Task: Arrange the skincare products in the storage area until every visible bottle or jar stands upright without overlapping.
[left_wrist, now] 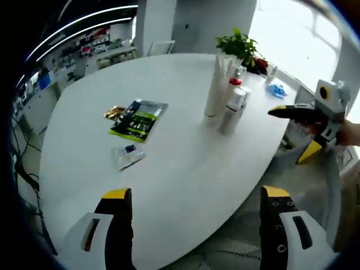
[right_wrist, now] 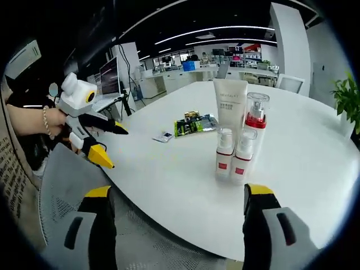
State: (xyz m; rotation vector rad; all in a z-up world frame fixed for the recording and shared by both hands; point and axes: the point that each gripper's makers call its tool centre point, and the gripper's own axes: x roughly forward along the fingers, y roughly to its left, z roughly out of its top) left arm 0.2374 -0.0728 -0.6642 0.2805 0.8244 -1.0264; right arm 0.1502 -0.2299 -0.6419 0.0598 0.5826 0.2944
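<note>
Several skincare products stand upright in a tight cluster on the white oval table (right_wrist: 169, 180): a tall white tube (right_wrist: 229, 107), a clear-capped bottle with a red collar (right_wrist: 256, 121), and two small white pump bottles with red labels (right_wrist: 224, 153) (right_wrist: 242, 158). In the left gripper view the tube (left_wrist: 216, 84) and the bottles (left_wrist: 232, 109) stand at the far right of the table (left_wrist: 169, 185). My left gripper (left_wrist: 196, 193) is open over the near table edge. My right gripper (right_wrist: 179, 191) is open, just short of the bottles. Each shows in the other's view, left gripper (right_wrist: 112, 144) and right gripper (left_wrist: 293, 132), both empty.
A green packet (left_wrist: 138, 120), a gold wrapper (left_wrist: 114, 112) and a small sachet (left_wrist: 128, 156) lie flat mid-table. A potted plant (left_wrist: 239, 45) and a blue item (left_wrist: 275, 89) sit behind the products. A grey mesh chair (right_wrist: 62, 185) stands at the table edge. A hand (right_wrist: 49, 121) holds the left gripper.
</note>
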